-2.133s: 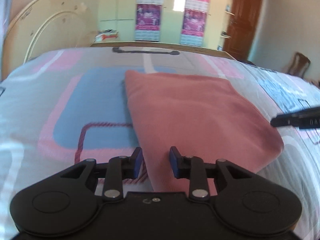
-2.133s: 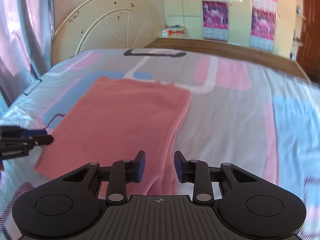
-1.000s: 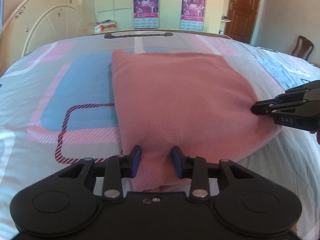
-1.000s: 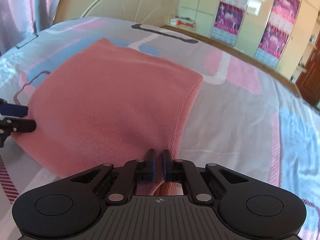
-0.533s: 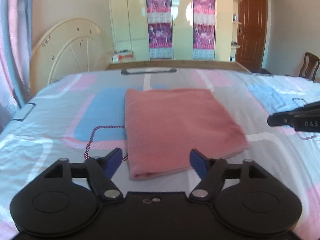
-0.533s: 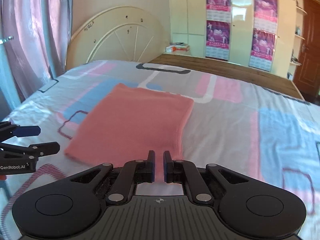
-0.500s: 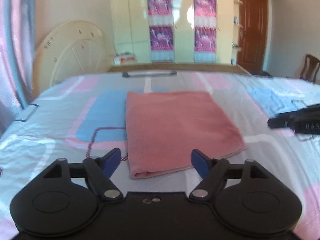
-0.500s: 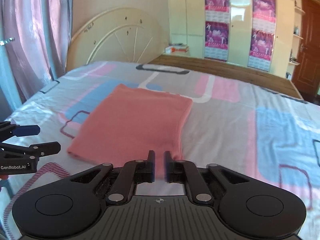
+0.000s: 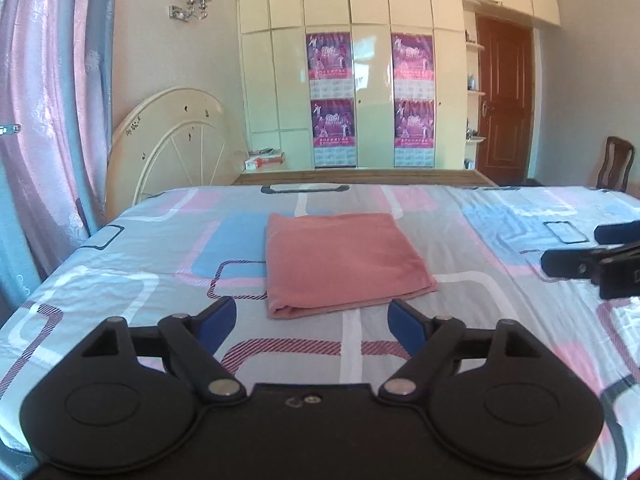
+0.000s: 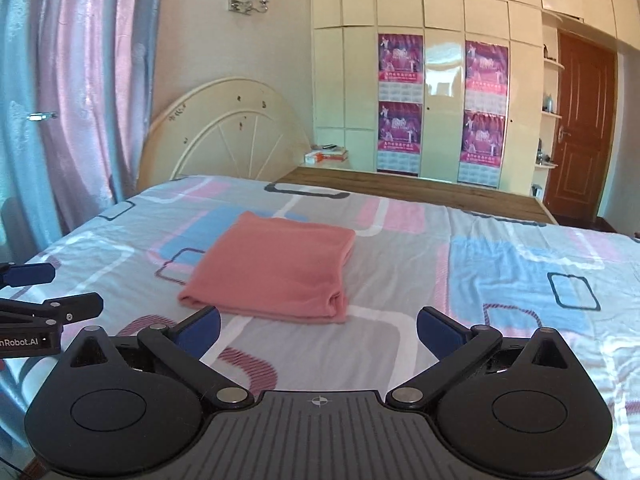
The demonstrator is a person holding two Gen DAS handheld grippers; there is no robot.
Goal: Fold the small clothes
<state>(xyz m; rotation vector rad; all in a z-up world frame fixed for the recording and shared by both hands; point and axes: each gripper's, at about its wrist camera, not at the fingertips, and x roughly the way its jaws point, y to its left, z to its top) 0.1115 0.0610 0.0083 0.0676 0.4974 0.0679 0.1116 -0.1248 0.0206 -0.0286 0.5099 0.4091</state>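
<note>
A: Where is the garment?

B: The pink folded cloth (image 9: pixel 340 262) lies flat on the patterned bedsheet (image 9: pixel 120 264), squared up, beyond both my grippers and touching neither.

A: Left gripper?

B: My left gripper (image 9: pixel 312 322) shows its jaws spread, nothing between them. The reading says they have just been closing; the frame shows a wide gap.

A: Right?

B: My right gripper (image 10: pixel 318 328) has just been opening and stands fully spread, empty, above the sheet.

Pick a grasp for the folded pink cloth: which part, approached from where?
Take the pink cloth at its near edge, probably the two near corners, coming in low from the camera side. It lies flat on the bedsheet; only that rolled edge offers thickness to pinch.
</note>
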